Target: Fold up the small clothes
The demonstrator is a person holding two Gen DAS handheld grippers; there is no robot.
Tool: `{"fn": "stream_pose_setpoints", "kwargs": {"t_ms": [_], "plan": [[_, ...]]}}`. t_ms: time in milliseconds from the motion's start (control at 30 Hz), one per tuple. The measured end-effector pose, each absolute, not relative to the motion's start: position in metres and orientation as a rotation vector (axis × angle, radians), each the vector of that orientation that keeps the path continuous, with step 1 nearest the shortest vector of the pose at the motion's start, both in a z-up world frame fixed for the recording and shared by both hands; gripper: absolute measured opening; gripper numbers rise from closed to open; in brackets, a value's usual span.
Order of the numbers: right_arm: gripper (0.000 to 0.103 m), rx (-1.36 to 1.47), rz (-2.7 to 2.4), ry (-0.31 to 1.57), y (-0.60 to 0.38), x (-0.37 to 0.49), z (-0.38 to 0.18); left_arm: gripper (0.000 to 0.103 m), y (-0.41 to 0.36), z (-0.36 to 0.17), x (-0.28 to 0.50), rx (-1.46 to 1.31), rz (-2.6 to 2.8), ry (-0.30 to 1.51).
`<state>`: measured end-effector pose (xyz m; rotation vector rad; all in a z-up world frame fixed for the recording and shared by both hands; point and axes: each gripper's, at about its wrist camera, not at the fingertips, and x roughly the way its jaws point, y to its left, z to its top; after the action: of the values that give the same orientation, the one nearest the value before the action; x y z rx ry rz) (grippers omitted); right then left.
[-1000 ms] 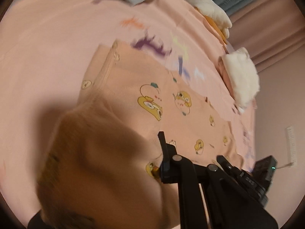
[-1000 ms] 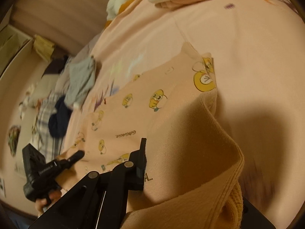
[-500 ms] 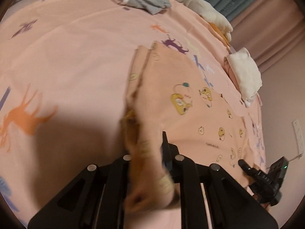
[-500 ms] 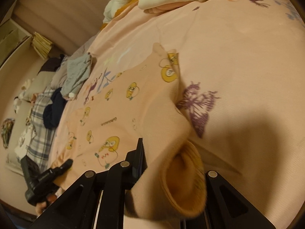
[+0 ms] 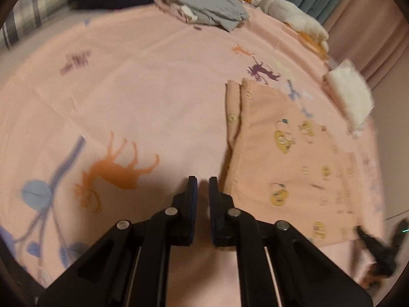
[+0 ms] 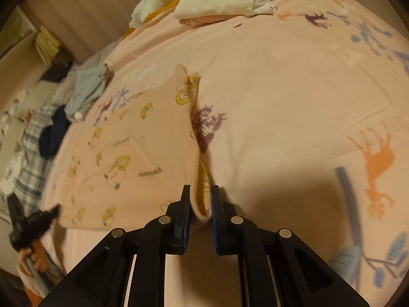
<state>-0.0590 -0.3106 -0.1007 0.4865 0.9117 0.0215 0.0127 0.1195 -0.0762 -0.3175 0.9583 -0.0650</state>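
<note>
Pink bedsheet bears one printed garment, its edge pinched by the right hand-held gripper; left hand-held gripper closed, empty

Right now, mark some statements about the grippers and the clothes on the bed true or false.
1. The right gripper is shut on an edge of the peach printed garment. True.
2. The left gripper holds the garment. False: nothing is between its closed jaws, and the garment lies beside it.
3. A folded white cloth lies beyond the garment. True.
4. The garment hangs in the air. False: it lies mostly flat on the pink bedsheet.
5. A grey garment lies crumpled at the far side. True.
</note>
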Motion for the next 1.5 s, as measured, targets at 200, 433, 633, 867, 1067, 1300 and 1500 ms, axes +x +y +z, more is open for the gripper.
{"fn": "stream_pose_setpoints", "kwargs": {"t_ms": [200, 433, 633, 867, 1067, 1300, 1500], "plan": [[0.010, 0.376, -0.023, 0.898, -0.297, -0.059, -0.087, 0.011, 0.095, -0.071, 0.004, -0.271, -0.139, 0.918], [0.012, 0.299, -0.052, 0.914, -0.291, -0.057, -0.084, 0.027, 0.067, -0.057, -0.002, -0.187, -0.173, 0.838], [0.012, 0.306, -0.055, 0.910, -0.293, -0.058, -0.080, 0.031, 0.048, -0.049, 0.003, -0.187, -0.209, 0.825], [0.012, 0.309, -0.058, 0.899, -0.293, -0.064, -0.072, 0.034, 0.038, -0.055, 0.003, -0.290, -0.273, 0.859], [0.013, 0.336, -0.030, 0.880, -0.287, -0.067, -0.063, 0.045, 0.033, -0.076, 0.004, -0.248, -0.260, 0.905], [0.031, 0.487, 0.037, 0.872, -0.286, -0.070, -0.065, 0.054, 0.036, -0.080, 0.001, -0.266, -0.283, 0.946], [0.042, 0.555, 0.070, 0.893, -0.282, -0.068, -0.072, 0.065, 0.052, -0.080, -0.003, -0.312, -0.269, 0.949]]}}
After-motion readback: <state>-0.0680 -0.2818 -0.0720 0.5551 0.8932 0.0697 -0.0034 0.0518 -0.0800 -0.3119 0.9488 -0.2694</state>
